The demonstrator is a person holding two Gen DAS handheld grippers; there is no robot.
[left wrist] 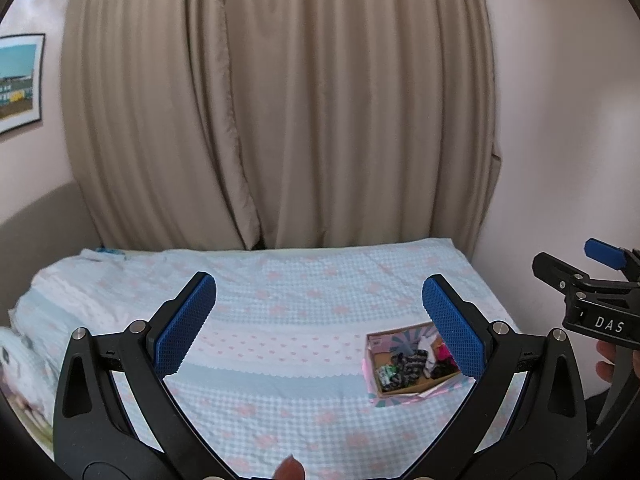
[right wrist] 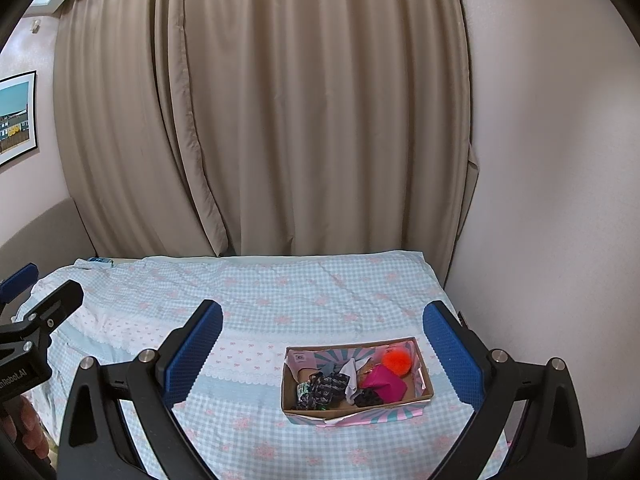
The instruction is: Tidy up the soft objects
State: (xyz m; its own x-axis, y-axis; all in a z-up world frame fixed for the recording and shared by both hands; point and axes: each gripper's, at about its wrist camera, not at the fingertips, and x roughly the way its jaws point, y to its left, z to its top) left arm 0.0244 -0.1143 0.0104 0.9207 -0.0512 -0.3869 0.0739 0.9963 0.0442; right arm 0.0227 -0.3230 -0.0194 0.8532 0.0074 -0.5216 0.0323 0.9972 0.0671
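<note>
— Soft objects (right wrist: 352, 384) are lying heaped in a cardboard box (right wrist: 426, 384) that is sitting on the bed (right wrist: 280, 292), toward its right side. Are you seeing what is in there?

— An orange pompom (right wrist: 396, 361) is resting at the far right corner, a magenta cloth (right wrist: 385, 385) is sitting just below it, and dark patterned pieces (right wrist: 326, 386) are filling the left half, with a pale grey strip between them.

— How are the claws standing?

— The right claw (right wrist: 322, 354) is hovering above the bed, spread wide and gripping nothing, with the box showing between its blue pads. The left claw (left wrist: 320, 326) is likewise gaping wide and carrying nothing, and the box (left wrist: 374, 364) is showing just beside its right pad.

— And behind?

— A beige curtain (right wrist: 280, 120) is hanging at the head of the bed, and a framed picture (right wrist: 14, 118) is hanging on the left wall.
</note>
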